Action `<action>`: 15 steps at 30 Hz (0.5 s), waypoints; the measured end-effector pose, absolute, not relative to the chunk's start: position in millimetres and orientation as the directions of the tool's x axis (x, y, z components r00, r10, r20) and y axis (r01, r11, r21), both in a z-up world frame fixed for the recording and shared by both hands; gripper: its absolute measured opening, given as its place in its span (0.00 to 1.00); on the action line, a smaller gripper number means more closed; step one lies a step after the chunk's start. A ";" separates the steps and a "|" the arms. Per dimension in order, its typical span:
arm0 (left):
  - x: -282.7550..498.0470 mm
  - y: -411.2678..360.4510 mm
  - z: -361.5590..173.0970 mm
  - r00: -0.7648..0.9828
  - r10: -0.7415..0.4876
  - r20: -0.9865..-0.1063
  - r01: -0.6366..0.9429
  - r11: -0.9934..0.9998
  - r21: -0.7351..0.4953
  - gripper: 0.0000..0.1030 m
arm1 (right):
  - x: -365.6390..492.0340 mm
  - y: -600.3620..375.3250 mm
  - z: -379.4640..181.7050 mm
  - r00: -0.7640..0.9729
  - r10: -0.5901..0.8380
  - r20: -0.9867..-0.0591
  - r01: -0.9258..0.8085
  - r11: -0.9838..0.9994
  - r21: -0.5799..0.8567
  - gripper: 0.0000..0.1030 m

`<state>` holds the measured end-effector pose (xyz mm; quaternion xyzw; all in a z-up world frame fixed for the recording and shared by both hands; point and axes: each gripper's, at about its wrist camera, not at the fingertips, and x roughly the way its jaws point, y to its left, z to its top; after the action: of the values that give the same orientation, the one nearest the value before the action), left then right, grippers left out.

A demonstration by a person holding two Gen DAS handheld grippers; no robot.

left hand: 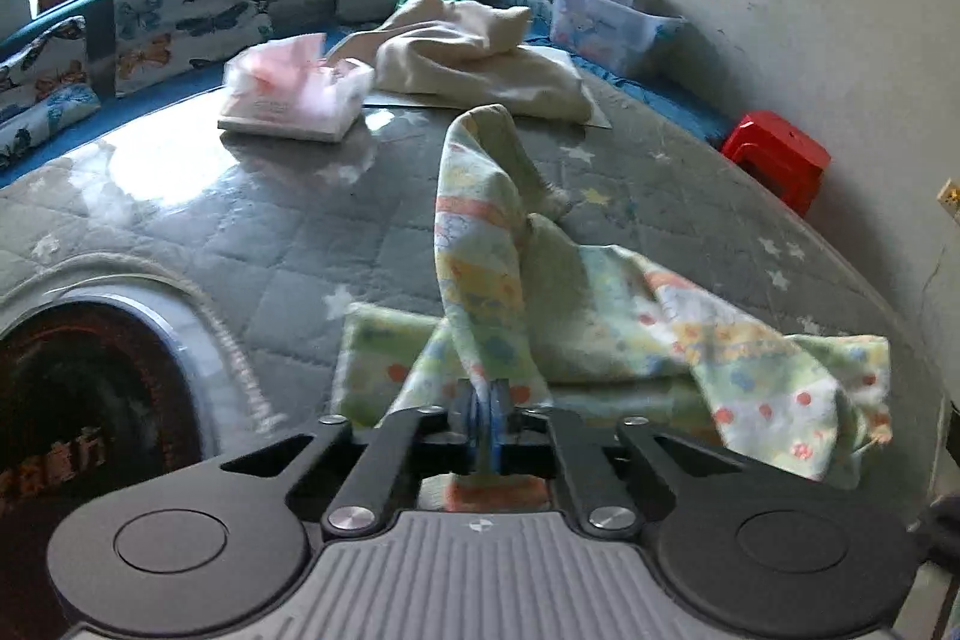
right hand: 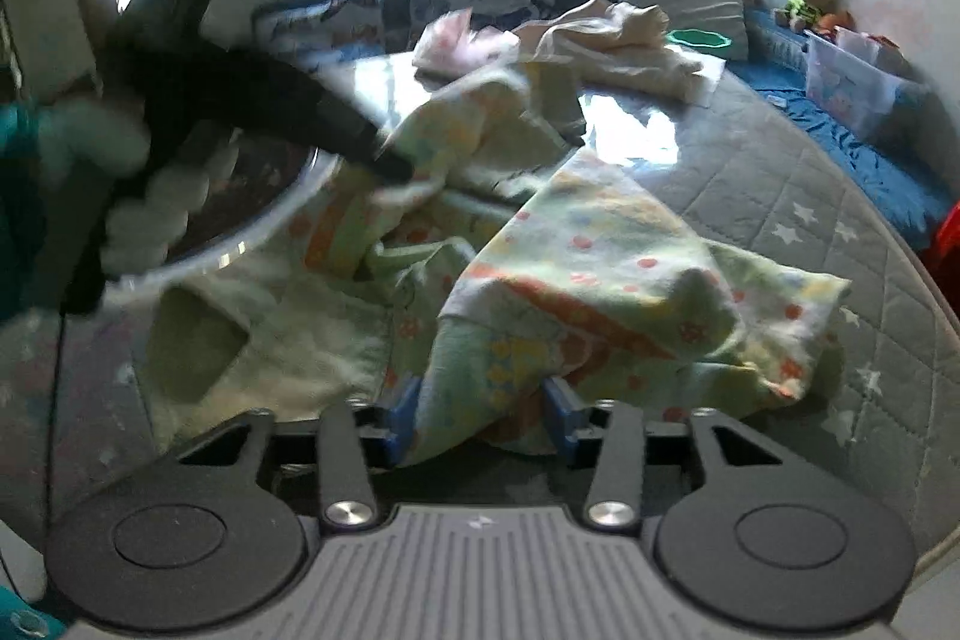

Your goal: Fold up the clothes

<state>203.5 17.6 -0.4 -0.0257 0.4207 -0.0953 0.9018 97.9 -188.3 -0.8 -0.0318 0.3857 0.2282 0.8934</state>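
Observation:
A pale green garment (left hand: 600, 316) printed with orange and blue dots lies crumpled on the grey quilted mattress (left hand: 270, 232). My left gripper (left hand: 485, 418) is shut on a fold of it, and a strip of the cloth stands up from the blue pads. In the right wrist view the same garment (right hand: 600, 250) spreads in front of my right gripper (right hand: 483, 412). Its blue pads (right hand: 401, 409) stand apart, with a loose bunch of the cloth lying between them. The left gripper (right hand: 393, 167) shows there as a dark blur, held by a gloved hand (right hand: 150, 196).
A cream garment (left hand: 480, 58) and a pink packet (left hand: 294, 94) lie farther back on the bed. A round dark basin (left hand: 90, 400) sits at the near left. Cushions line the back; a clear plastic box (left hand: 606, 22) and a red stool (left hand: 777, 154) stand at the right.

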 end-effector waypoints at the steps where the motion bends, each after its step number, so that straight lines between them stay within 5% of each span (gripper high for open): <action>1: 201.1 23.1 0.4 0.630 -0.197 -0.751 0.142 0.980 -0.138 0.02 | 97.9 -194.5 1.5 0.610 0.379 -0.696 -0.413 0.901 0.129 0.58; 7: 172.9 57.7 8.7 0.664 -0.150 -0.733 0.075 0.988 -0.135 0.02 | 119.2 -210.9 -6.0 0.617 0.336 -0.711 -0.318 0.934 0.165 0.69; 15: 125.0 120.7 8.6 0.686 -0.016 -0.728 -0.100 0.988 -0.116 0.01 | 151.9 -154.1 -19.0 0.568 0.383 -0.728 -0.441 0.889 0.123 0.71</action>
<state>125.0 120.7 8.6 -0.0732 0.3959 0.0228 0.9151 151.9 -154.1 -19.0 -0.0363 0.4021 0.2328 0.8847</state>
